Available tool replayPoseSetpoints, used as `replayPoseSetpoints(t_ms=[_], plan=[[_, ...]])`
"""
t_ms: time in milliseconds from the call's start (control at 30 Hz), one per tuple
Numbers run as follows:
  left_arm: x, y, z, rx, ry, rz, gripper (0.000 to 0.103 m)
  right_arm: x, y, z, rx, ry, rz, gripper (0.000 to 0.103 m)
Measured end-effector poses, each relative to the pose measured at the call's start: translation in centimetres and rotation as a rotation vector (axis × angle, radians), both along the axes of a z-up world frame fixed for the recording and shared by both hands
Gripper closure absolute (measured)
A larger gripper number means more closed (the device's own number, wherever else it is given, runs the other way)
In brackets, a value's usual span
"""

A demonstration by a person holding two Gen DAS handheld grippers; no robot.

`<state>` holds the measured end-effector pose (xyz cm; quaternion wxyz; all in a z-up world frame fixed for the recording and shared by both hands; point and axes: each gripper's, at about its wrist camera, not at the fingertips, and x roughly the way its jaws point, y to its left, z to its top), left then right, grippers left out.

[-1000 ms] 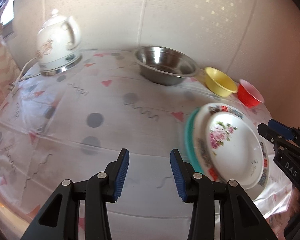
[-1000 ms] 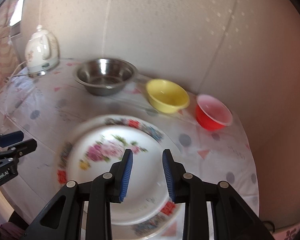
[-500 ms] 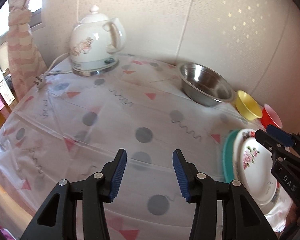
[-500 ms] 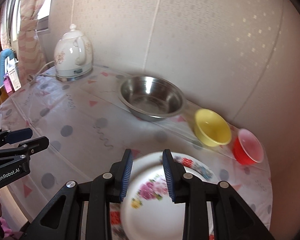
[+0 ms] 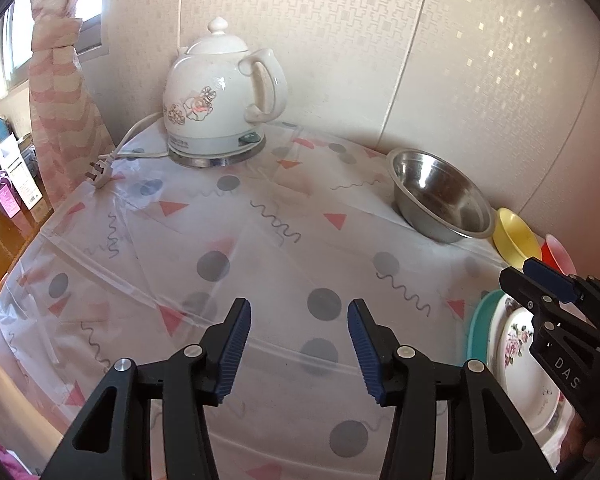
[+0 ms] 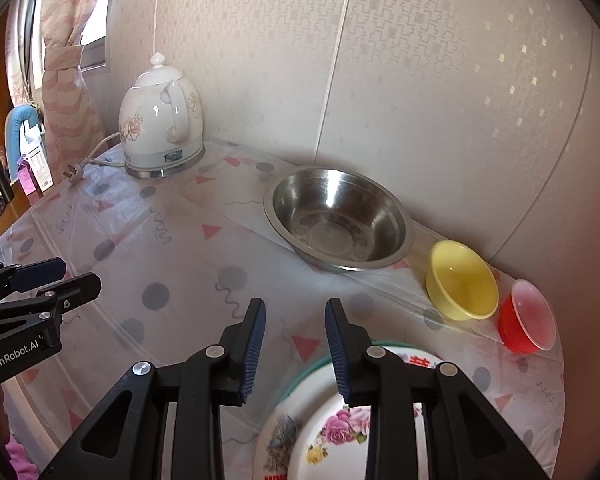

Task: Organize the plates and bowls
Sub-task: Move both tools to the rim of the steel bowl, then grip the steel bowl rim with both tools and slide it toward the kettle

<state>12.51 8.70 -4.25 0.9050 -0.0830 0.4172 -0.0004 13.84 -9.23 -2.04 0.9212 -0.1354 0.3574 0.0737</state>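
A stack of plates lies at the table's near right: a small floral plate [image 6: 328,432] on a larger floral one, over a teal plate [image 6: 300,380]. In the left wrist view the stack [image 5: 520,360] sits at the right edge. Along the wall stand a steel bowl [image 6: 336,216], a yellow bowl [image 6: 462,280] and a red bowl [image 6: 526,316]. My right gripper [image 6: 295,304] hovers above the stack's far edge, open and empty. My left gripper [image 5: 298,306] is open over bare tablecloth, left of the stack, holding nothing.
A white floral electric kettle [image 5: 220,100] stands at the back left, its cord and plug [image 5: 100,170] lying on the patterned tablecloth [image 5: 260,240]. The wall runs close behind the bowls. A striped curtain [image 5: 56,100] hangs left; the table edge drops off there.
Both grippers have moved left and back from the plate stack, which has slid toward the frame edges. The kettle looms larger. The left jaws stand slightly wider apart.
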Motion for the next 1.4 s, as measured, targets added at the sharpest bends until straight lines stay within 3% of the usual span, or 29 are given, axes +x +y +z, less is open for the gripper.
replayPoseSetpoints(t_ms=[267, 567, 933, 1233, 1400], plan=[[1.5, -0.4, 0.4, 0.011, -0.005, -0.005, 0.048, 1.8, -0.3, -0.6, 0.002, 0.020, -0.012, 0.072], [5.3, -2.6, 0.7, 0.004, -0.008, -0.059, 0.046, 5.6, -4.6, -0.4, 0.062, 0.068, -0.113, 0.072], [11.6, -5.5, 1.0, -0.078, 0.001, -0.148, 0.046, 10.3, -10.1, 0.2, 0.152, 0.108, -0.230, 0.072], [17.6, -7.9, -0.2, -0.089, 0.007, -0.236, 0.047, 16.3, -12.0, -0.4, 0.230, 0.181, -0.160, 0.072], [20.2, -8.6, -1.2, -0.114, 0.041, -0.291, 0.053, 19.4, -12.3, -1.2, 0.223, 0.246, -0.096, 0.072]])
